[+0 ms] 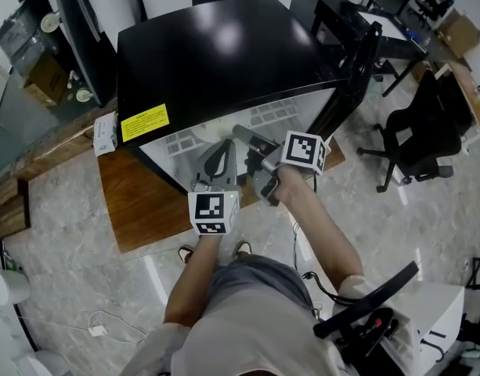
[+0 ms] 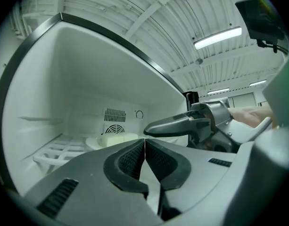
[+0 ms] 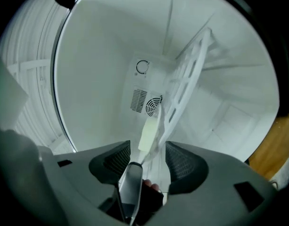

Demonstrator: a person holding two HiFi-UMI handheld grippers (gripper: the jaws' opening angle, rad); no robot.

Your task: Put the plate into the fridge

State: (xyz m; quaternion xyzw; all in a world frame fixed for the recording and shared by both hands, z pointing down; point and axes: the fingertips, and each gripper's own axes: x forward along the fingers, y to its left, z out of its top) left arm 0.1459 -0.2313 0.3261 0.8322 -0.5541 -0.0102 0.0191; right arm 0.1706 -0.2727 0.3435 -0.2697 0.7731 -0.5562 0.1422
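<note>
Inside the fridge (image 1: 224, 53), our plate (image 2: 92, 142) lies between the open jaws of our right tool (image 3: 148, 144), ungripped; our left tool (image 2: 144, 142) is closed.

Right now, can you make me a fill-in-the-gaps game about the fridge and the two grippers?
1. Inside the fridge, a ____ carrying a pale block lies on the white rack.
2. The left gripper has its jaws ____, with nothing between them.
3. The right gripper has its jaws ____, not squeezing anything.
4. The fridge's top is coloured ____.
Missing words: plate, shut, open, black.
</note>
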